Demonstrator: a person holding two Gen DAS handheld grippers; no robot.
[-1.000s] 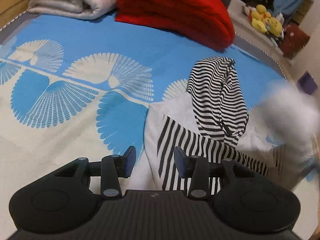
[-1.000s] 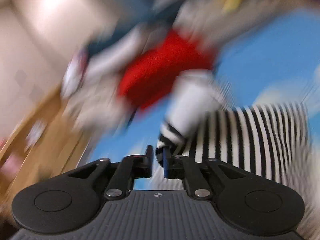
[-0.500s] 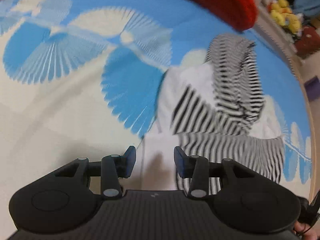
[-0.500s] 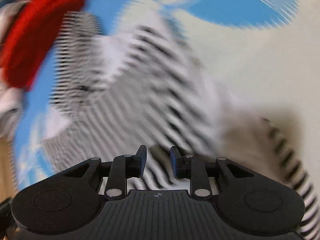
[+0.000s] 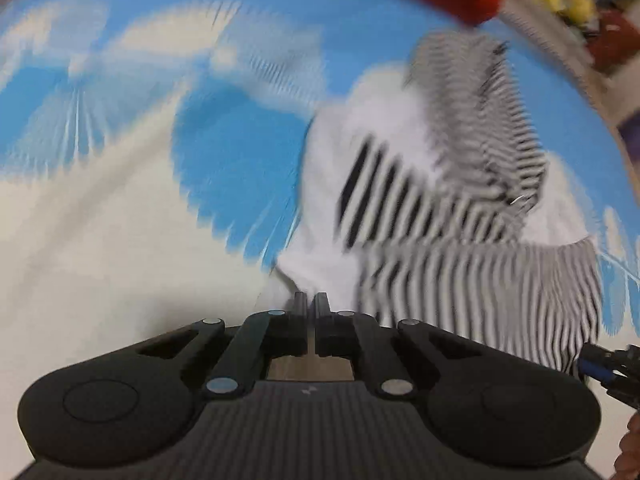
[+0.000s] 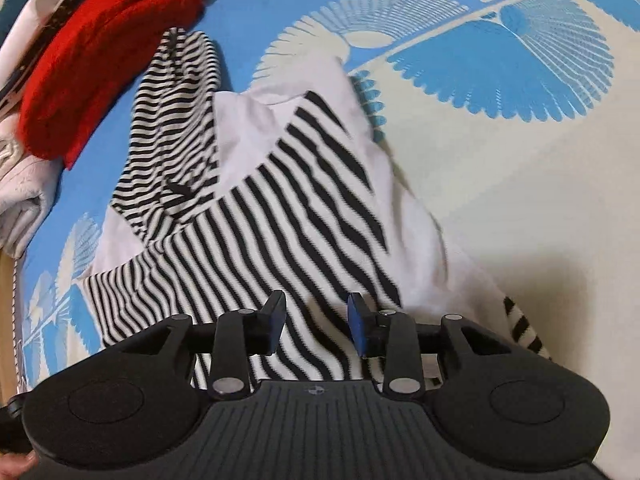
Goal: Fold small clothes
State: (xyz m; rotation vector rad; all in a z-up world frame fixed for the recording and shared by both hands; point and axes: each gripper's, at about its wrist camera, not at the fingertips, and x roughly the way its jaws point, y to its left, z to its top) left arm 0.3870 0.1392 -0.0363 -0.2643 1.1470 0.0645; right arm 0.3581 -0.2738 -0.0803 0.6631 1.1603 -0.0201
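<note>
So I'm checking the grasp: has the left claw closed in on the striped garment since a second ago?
Yes. The left claw advanced to the black-and-white striped garment's white edge and shut.

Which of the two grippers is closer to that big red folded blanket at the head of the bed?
Hard to call. The left gripper is shut at the striped garment's white edge; the right gripper hovers open over its stripes. The red blanket lies beyond the garment from both.

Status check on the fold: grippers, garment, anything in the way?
Left gripper shut on striped garment, pinching its white edge. Right gripper open over the stripes. Garment lies rumpled, unfolded. Red blanket beside its far end.
</note>
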